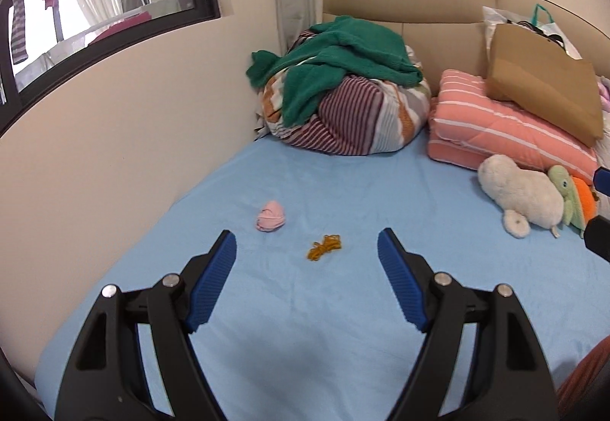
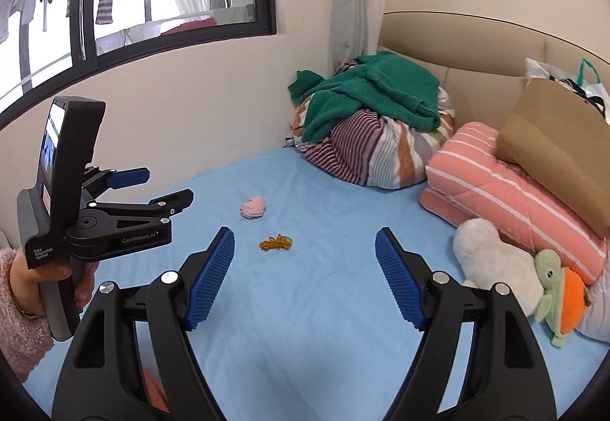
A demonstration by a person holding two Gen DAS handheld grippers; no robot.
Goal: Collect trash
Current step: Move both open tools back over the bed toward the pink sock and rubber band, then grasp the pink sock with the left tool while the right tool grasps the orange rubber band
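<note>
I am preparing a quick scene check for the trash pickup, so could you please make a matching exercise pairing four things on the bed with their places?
Things:
1. pink wad
2. yellow string tangle
3. green sweater
4. brown paper bag

Places:
A. on the pink striped quilt
B. on the striped bundle
C. on the blue sheet, nearer the wall
D. on the sheet, nearer the grippers

Pairs: 1-C, 2-D, 3-B, 4-A
</note>
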